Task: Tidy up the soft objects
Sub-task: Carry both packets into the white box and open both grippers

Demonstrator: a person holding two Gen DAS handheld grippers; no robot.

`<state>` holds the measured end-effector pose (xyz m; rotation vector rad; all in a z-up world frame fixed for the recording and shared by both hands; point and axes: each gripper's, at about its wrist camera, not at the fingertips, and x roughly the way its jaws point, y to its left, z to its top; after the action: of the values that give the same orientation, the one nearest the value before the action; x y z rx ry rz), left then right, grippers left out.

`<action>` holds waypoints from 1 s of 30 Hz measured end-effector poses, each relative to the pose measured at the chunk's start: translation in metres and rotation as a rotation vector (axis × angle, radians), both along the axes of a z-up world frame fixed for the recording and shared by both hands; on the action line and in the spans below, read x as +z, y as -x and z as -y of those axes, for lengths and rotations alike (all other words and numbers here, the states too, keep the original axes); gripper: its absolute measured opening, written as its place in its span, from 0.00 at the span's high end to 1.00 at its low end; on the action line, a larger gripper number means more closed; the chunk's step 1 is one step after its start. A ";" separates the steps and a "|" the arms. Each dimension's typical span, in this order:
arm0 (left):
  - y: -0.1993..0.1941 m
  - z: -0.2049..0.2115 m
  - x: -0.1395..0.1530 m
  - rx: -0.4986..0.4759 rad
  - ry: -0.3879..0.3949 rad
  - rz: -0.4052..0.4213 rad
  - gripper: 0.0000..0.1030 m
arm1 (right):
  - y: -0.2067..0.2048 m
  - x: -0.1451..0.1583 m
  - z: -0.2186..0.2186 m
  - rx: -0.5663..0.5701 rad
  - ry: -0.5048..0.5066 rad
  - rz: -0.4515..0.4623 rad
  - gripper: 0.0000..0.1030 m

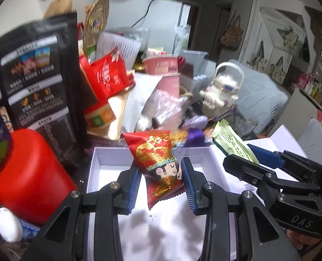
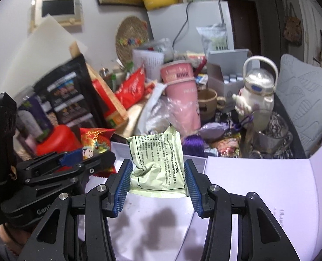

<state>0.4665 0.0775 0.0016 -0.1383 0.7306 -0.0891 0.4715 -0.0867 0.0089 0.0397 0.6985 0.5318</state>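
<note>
My left gripper [image 1: 161,181] is pinching a red foil snack packet with gold dragon print and a cartoon face [image 1: 161,165], low in the centre of the left wrist view, hanging over the open white cardboard box [image 1: 108,152]. My right gripper [image 2: 158,184] is clamped on a pale green crinkled paper sachet covered in small black print [image 2: 158,165], centre of the right wrist view, above the same box. Both packets look light and soft, and I judge they would crumple easily. The foil looks slick, so I judge a hold across the flat middle safest, not on the sealed edge. The sachet's writing is too small to read. On the other gripper's body, lower right of the left view, I read "DAS". Clutter crowds the counter [image 2: 291,150] behind the box.
</note>
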 end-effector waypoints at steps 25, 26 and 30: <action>-0.015 -0.007 -0.039 0.079 -0.088 -0.196 0.63 | -0.024 -0.051 -0.016 -0.031 0.150 -0.152 0.44; -0.014 -0.007 -0.038 0.083 -0.097 -0.192 0.57 | -0.023 -0.050 -0.015 -0.032 0.155 -0.147 0.43; -0.007 -0.007 -0.029 0.087 -0.097 -0.161 0.34 | -0.013 -0.041 -0.012 -0.040 0.170 -0.123 0.43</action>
<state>0.4738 0.0848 -0.0269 -0.0848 0.8866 0.0412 0.4848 -0.0751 -0.0321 -0.0733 0.8593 0.4326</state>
